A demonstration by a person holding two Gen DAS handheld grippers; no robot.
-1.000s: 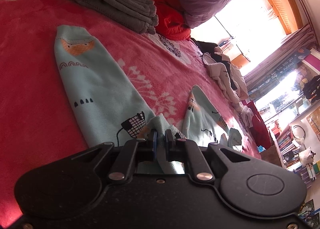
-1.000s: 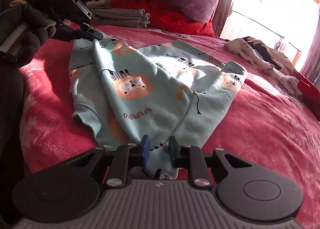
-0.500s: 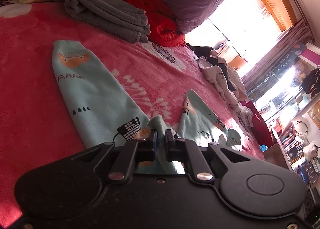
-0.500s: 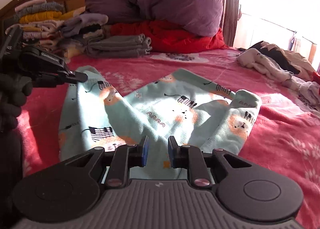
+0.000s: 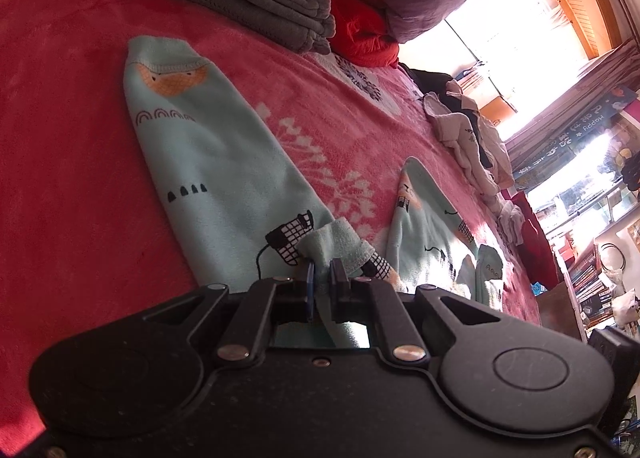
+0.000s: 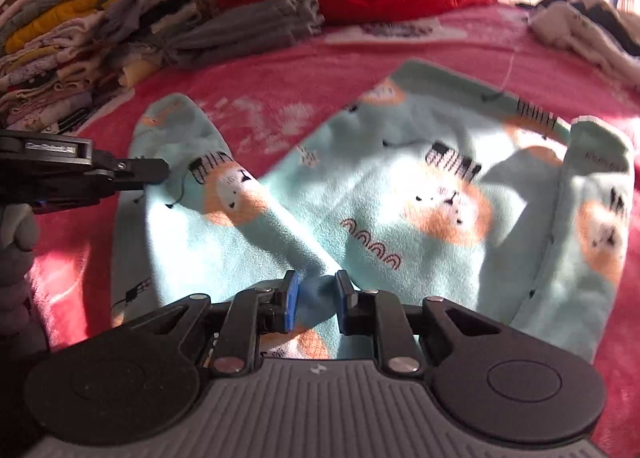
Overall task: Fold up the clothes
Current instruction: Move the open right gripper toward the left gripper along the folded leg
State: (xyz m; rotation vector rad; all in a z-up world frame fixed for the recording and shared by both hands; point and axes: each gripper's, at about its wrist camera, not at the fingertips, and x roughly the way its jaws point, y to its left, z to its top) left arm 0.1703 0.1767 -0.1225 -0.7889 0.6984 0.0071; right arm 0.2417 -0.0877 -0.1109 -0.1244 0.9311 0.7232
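Soft mint fleece, the pyjama top (image 6: 400,194) lies spread on the pink bed (image 5: 60,138), light and floppy, so I take it at hems. My left gripper (image 5: 321,278) is clamped on a bunched edge; my right gripper (image 6: 316,298) is closing around a fold between its fingers.

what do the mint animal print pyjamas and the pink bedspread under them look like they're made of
Mint pyjamas: probably a soft brushed knit or light fleece; the surface is matte and slightly fuzzy, and it folds limply, with an overlock-stitched hem at the end. Pink bedspread: likely plush fleece or flannel; it shows a short, velvety pile with a faint sheen in sunlight. Neither fibre can be confirmed by sight.
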